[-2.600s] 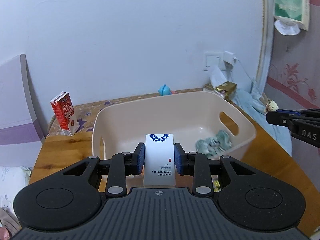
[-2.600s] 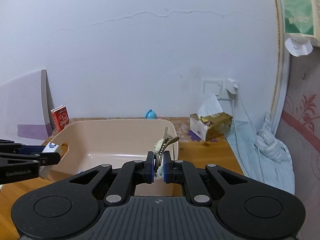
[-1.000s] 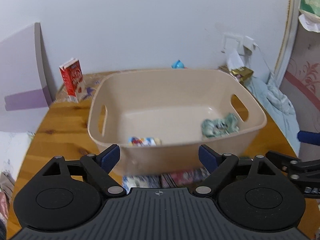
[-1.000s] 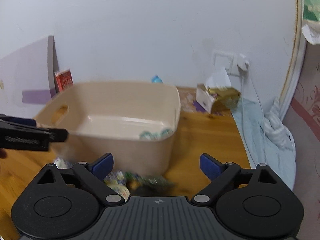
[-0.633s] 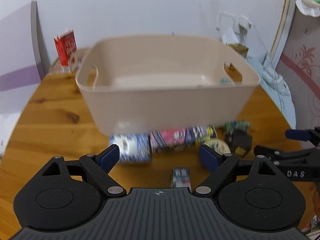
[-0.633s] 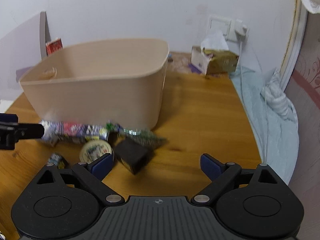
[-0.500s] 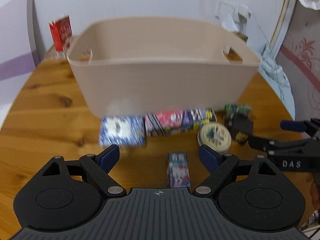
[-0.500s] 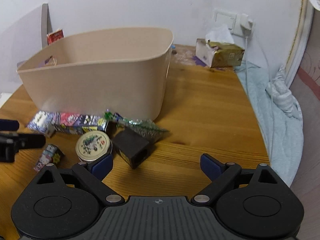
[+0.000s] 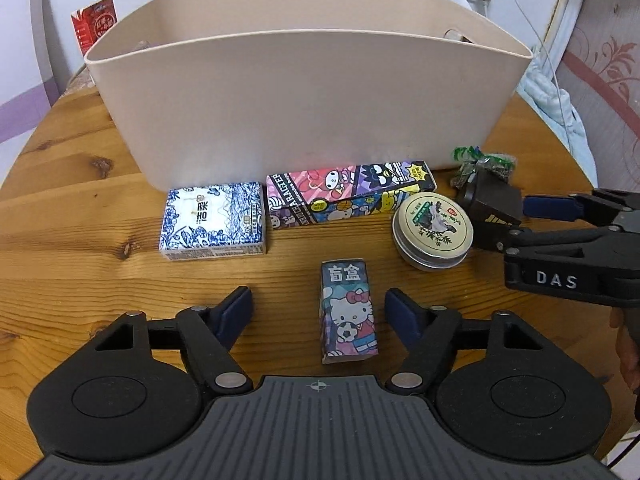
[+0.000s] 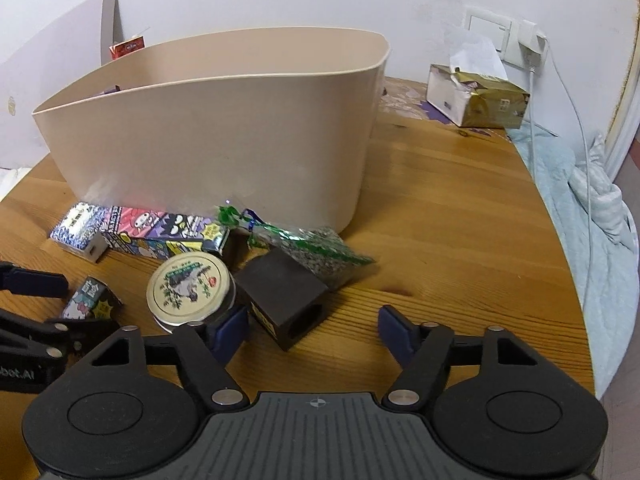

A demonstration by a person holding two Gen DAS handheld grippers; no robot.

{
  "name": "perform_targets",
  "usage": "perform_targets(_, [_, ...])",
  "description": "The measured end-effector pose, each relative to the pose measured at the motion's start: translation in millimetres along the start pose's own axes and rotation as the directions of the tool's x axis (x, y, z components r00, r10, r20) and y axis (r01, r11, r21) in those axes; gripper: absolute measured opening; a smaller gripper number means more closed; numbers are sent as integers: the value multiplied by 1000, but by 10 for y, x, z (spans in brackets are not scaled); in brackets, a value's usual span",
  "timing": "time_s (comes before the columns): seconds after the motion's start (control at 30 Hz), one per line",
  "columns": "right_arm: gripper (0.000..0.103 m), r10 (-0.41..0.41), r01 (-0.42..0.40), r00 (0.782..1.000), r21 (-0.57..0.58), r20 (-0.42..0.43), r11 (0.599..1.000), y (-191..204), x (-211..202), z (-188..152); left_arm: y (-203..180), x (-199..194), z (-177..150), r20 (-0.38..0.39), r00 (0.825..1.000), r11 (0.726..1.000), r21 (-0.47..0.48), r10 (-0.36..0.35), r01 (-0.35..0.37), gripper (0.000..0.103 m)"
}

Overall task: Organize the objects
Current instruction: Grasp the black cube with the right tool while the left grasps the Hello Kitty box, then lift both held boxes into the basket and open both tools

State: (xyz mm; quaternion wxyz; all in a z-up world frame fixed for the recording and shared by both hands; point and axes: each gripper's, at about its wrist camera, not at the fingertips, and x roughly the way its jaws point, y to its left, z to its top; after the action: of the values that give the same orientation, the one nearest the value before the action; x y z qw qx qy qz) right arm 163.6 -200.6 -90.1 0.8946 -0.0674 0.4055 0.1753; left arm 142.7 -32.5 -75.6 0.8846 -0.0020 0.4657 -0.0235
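A beige plastic bin (image 9: 308, 92) stands on the wooden table (image 9: 80, 216); it also shows in the right wrist view (image 10: 216, 132). In front of it lie a blue-white tissue pack (image 9: 214, 220), a long cartoon box (image 9: 350, 194), a round tin (image 9: 432, 228), a black block (image 10: 286, 300), a green foil packet (image 10: 316, 250) and a small Hello Kitty box (image 9: 349, 316). My left gripper (image 9: 319, 312) is open, low over the table, with the Hello Kitty box between its fingers. My right gripper (image 10: 314, 330) is open with the black block just ahead between its fingers.
A red carton (image 9: 94, 22) stands by the wall behind the bin. A gold tissue box (image 10: 476, 96) sits at the back right below a wall socket with a white cable (image 10: 560, 92). A light blue cloth (image 10: 592, 208) hangs over the table's right edge.
Both grippers let go of their items over the bin, opened, then came down and forward to the objects in front of the bin. The Hello Kitty box now lies between the left fingers.
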Motion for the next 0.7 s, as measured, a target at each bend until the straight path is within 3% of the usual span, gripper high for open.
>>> perform_targets(0.03, [62, 0, 0, 1000, -6, 4, 1000, 16, 12, 3, -4, 0, 3, 2, 1000, 1000, 8, 6, -6, 68])
perform_targets(0.1, [47, 10, -9, 1000, -20, 16, 1000, 45, 28, 16, -7, -8, 10, 7, 1000, 1000, 23, 13, -13, 53])
perform_targets(0.13, [36, 16, -15, 1000, -23, 20, 1000, 58, 29, 22, -6, -13, 15, 8, 1000, 999, 30, 14, -14, 50])
perform_targets(0.17, [33, 18, -17, 1000, -24, 23, 1000, 73, 31, 27, -1, -18, 19, 7, 1000, 999, 35, 14, -14, 45])
perform_targets(0.33, [30, 7, -7, 1000, -19, 11, 1000, 162, -19, 7, 51, -51, 19, 5, 1000, 1000, 23, 13, -13, 23])
perform_targets(0.7, [30, 13, -13, 999, -5, 49, 1000, 243, -397, -74, 144, -296, -40, 29, 999, 999, -11, -33, 33, 23])
